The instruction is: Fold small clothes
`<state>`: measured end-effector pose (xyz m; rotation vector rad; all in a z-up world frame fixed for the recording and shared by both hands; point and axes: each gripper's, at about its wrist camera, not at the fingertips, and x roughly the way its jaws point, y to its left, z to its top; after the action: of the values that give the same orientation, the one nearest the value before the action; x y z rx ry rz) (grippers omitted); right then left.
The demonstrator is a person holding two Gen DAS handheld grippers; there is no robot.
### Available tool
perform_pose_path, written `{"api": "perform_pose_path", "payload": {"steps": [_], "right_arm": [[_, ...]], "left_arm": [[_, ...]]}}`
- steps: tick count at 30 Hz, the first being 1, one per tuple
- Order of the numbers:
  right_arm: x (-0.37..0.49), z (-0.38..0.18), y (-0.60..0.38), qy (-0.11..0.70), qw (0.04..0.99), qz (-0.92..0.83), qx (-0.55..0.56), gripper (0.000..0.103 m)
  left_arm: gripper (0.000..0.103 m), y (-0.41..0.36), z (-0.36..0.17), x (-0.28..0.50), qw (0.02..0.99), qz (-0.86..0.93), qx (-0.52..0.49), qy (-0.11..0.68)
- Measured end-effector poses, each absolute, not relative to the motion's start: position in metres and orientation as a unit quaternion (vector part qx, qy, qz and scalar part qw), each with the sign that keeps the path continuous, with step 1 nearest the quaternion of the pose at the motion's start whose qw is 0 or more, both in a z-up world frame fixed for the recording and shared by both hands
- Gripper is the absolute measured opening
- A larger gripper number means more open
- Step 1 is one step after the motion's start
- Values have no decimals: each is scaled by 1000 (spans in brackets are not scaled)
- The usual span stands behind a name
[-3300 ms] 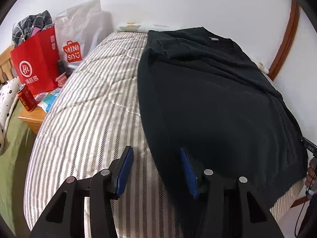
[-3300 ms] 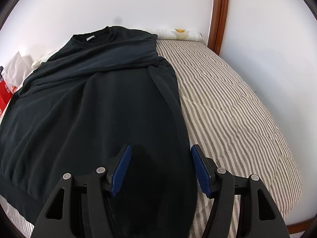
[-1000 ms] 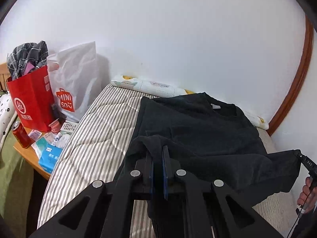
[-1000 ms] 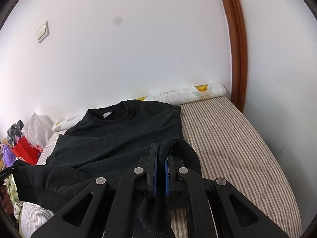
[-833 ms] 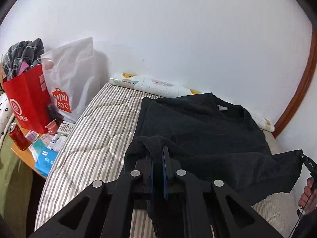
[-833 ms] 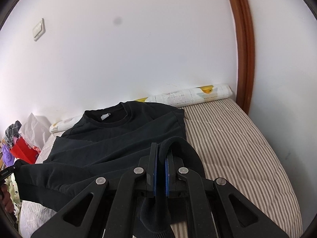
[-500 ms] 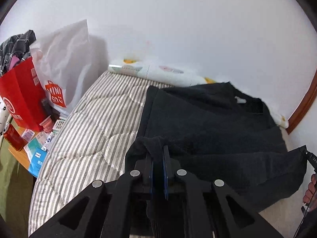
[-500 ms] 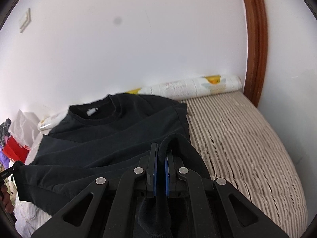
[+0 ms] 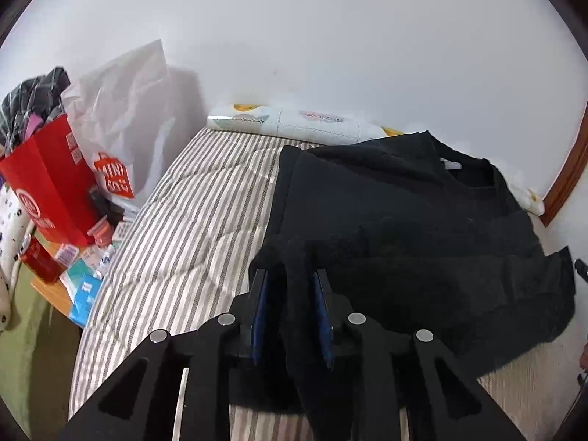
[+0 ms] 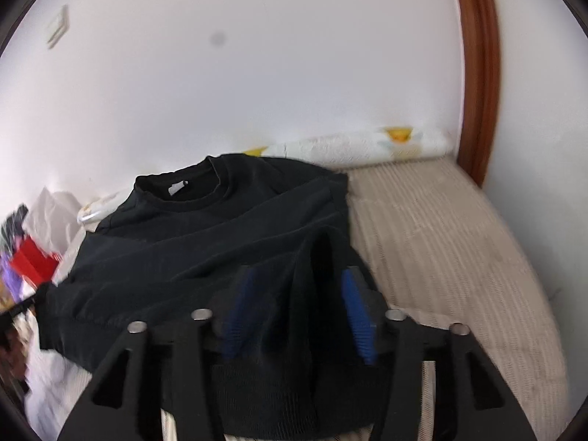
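The left tool point(image 9: 291, 308) has its jaws parted a little, and they have just been opening; a fold of the black sweatshirt point(image 9: 404, 228) hangs between the blue pads point(image 9: 259, 312), but the pads do not press on it any more. The right tool point(image 10: 297, 312) stands wider, its jaws also have just been opening, and the hem of the same sweatshirt point(image 10: 205, 235) passes loosely between its pads point(image 10: 358, 319) with free space on both sides. The sweatshirt lies on the striped mattress point(image 9: 191, 228) in the centre and right of the left wrist view, its collar with a white label toward the wall at the upper right, and its lower part is folded up over the body, so the hem edge runs across the middle of the garment. In the right wrist view the picture is blurred, and the garment fills the centre and left, with bare mattress point(image 10: 452, 242) to its right. A rolled printed cloth point(image 9: 294, 126) lies along the wall at the head of the bed. At the left of the left wrist view stand a red paper bag point(image 9: 44, 194) and a white shopping bag point(image 9: 128, 121), with a red can point(image 9: 36, 257) below them on a wooden bedside table point(image 9: 51, 288).
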<state>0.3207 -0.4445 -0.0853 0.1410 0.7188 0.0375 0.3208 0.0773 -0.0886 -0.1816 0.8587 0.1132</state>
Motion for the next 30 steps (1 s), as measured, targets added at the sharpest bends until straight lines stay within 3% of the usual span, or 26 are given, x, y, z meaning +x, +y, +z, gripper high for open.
{"api": "perform_pose_path", "payload": {"steps": [6, 15, 30], "right_arm": [[282, -85, -467, 360, 931, -28, 60, 54], [263, -106, -488, 394, 913, -52, 93, 54], [299, -143, -461, 437, 894, -38, 93, 54]], "left_arm": [[46, 88, -90, 289, 903, 50, -106, 412], [48, 108, -115, 253, 890, 43, -125, 436], [47, 109, -146, 283, 882, 13, -145, 448]]}}
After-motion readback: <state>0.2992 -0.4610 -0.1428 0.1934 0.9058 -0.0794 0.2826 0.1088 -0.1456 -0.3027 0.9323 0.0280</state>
